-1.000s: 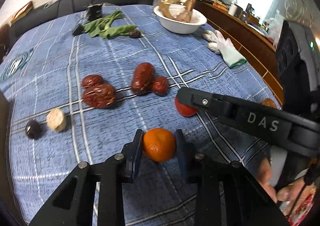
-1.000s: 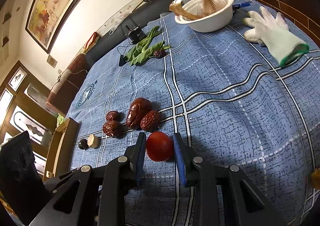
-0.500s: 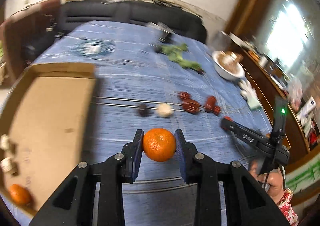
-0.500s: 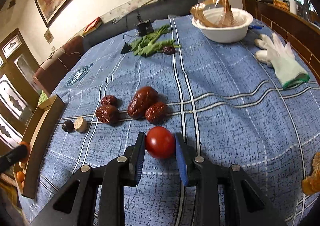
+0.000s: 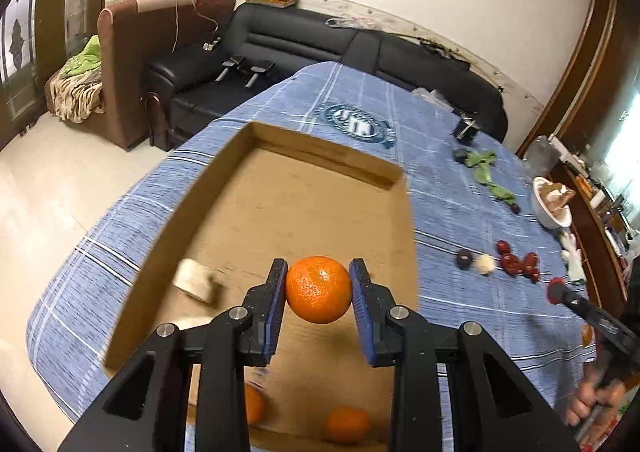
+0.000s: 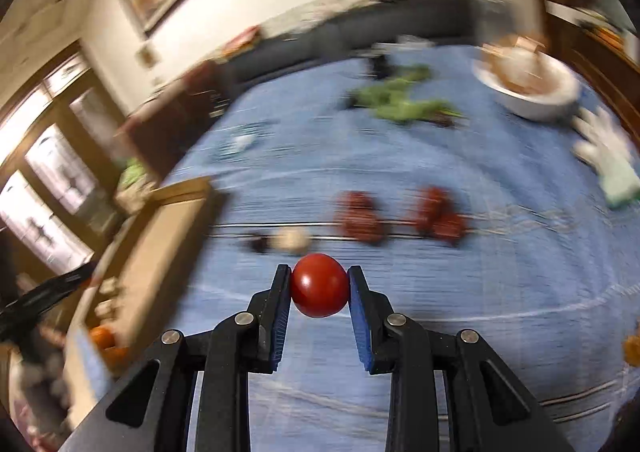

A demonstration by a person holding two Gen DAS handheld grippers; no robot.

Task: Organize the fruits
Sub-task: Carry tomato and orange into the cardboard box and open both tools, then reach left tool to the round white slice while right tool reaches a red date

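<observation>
My left gripper [image 5: 319, 289] is shut on an orange mandarin [image 5: 319, 289] and hangs above the shallow cardboard box [image 5: 304, 208] at the table's left end. Two more mandarins [image 5: 347, 425] and pale chunks [image 5: 194, 282] lie in the box. My right gripper [image 6: 319, 285] is shut on a red tomato [image 6: 319, 285], held above the blue cloth. Beyond it lie dark red dates [image 6: 362, 218], a pale chunk [image 6: 294, 240] and a small dark fruit [image 6: 260, 243]. The box [image 6: 168, 236] shows at that view's left, blurred.
A white bowl [image 6: 532, 88], green leaves [image 6: 404, 100] and a white glove [image 6: 608, 156] sit at the table's far right. A black sofa [image 5: 320, 48] and a brown armchair [image 5: 160, 52] stand behind the table. A hand [image 5: 592, 404] holds the right gripper at lower right.
My left gripper carried the mandarin leftward from the table's middle to above the cardboard box. My right gripper lifted the tomato off the cloth and swung left; its view is now blurred.
</observation>
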